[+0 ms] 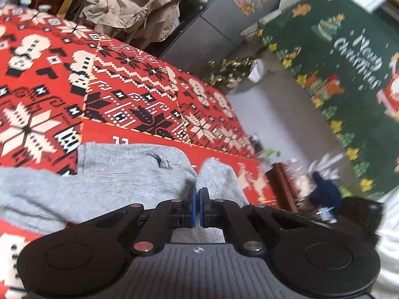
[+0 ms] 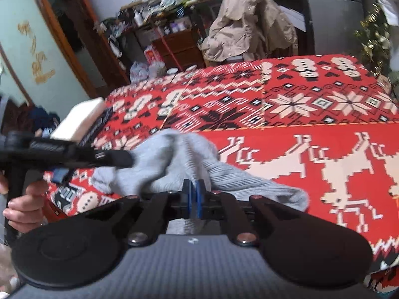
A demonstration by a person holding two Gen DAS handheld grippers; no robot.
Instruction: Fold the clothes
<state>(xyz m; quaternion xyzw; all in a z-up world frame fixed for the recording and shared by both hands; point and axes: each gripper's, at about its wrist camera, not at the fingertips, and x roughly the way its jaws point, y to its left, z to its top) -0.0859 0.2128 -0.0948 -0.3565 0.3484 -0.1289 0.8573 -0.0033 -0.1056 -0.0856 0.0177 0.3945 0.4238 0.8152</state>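
Observation:
A grey knitted garment [image 1: 117,172] lies bunched on the red patterned tablecloth [image 1: 129,92]. My left gripper [image 1: 197,194] is shut on a raised fold of the garment, the cloth bulging up past its blue pads [image 1: 193,206]. In the right wrist view the same grey garment [image 2: 179,159] is heaped just ahead, and my right gripper [image 2: 193,186] is shut on its near edge. The other gripper [image 2: 74,149], held by a hand [image 2: 22,204], reaches into the garment from the left. The cloth between both sets of pads is hidden.
A beige jacket [image 2: 249,22] hangs over a chair behind the table. Cluttered shelves [image 2: 162,15] stand at the back left. A green Christmas banner [image 1: 349,74] hangs to the right of the table edge [image 1: 239,114]. Tinsel [image 1: 229,72] sits nearby.

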